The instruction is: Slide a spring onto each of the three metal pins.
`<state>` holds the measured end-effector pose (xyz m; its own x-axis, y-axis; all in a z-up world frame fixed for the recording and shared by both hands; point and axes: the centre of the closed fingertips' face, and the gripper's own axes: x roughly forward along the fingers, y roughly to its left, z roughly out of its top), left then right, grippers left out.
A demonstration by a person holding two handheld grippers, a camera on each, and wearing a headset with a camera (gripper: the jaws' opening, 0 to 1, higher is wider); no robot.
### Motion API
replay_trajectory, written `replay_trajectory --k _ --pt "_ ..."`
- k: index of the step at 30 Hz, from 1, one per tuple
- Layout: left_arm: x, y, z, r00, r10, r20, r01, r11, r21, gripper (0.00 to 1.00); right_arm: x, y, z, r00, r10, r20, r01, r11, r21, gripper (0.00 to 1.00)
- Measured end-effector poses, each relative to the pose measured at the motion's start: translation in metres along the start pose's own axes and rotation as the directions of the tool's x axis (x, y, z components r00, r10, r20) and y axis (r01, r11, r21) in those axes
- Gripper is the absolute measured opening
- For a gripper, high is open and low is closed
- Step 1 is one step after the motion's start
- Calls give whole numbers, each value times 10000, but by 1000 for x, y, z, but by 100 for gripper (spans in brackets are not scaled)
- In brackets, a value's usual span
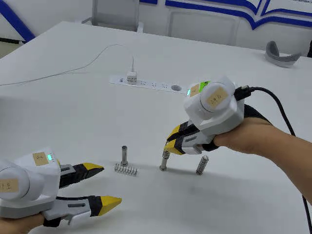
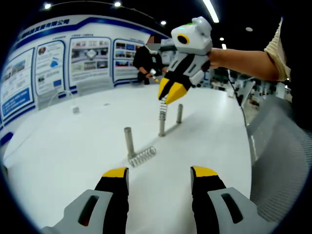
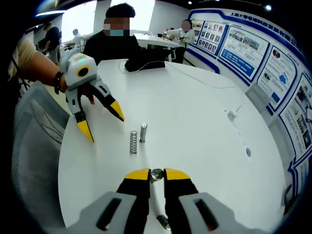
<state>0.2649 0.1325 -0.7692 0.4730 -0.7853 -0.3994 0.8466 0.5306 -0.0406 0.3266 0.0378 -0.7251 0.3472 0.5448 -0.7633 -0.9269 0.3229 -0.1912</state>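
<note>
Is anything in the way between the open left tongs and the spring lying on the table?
Nothing visible. Bare table lies between the left tongs and the spring, which lies beside the empty pin.

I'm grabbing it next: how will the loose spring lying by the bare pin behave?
The loose spring lies on its side on the smooth table, so it probably rolls if nudged. Its thin open coils likely squash under tight jaws. It looks light.

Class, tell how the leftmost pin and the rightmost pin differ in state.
The leftmost pin is bare; the rightmost pin carries a fitted spring. A loose spring lies at the leftmost pin's foot; none lies by the rightmost pin. Both stand on the white table.
</note>
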Motion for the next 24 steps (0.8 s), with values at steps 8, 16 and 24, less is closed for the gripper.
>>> replay_trajectory --k 8,16,24 --pt "-1 1 1 10000 19 22 -19 10000 10 52 8 0 -7 10000 -6 -65 7 9997 229 12" --pt "-2 1 0 10000 43 10 -43 10000 12 52 15 1 -13 9999 -35 -166 41 9992 391 12" --pt "-3 2 0 10000 89 32 -89 10000 -10 52 21 3 -17 9995 -28 -320 39 9993 360 12"
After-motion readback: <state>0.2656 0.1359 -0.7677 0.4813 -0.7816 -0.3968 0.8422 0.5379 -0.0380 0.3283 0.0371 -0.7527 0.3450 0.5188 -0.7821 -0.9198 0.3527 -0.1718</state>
